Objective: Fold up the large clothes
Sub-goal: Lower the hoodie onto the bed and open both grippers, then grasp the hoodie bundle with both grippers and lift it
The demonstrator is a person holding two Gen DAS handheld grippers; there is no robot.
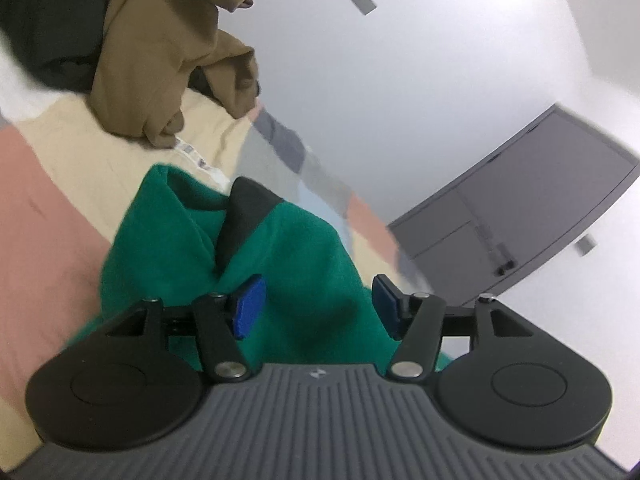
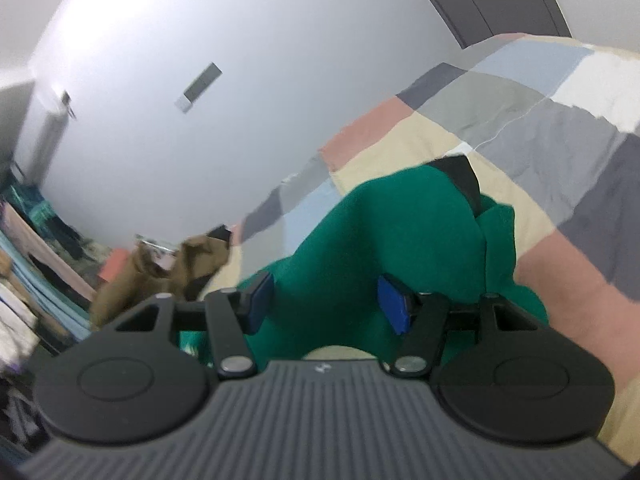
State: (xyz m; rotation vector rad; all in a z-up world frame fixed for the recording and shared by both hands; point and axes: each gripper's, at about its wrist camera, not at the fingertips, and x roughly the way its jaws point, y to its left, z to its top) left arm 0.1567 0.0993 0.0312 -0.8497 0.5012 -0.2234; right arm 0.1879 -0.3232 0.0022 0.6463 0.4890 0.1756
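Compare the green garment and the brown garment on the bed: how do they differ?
The green garment lies right before both grippers, showing a black patch; the brown garment lies farther off, plain brown beside dark cloth. Green is bunched in a mound; brown sprawls in loose folds. Both rest unfolded on the patchwork bedspread.

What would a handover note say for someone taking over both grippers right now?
Left gripper: open, nothing pinched, over the green garment.
Right gripper: open, empty, above the same garment.
Green garment lies bunched on the patchwork bedspread; a brown garment is heaped further back.
Done: no neat fold visible yet.
Left: spread and fold the green one, then probably the brown.
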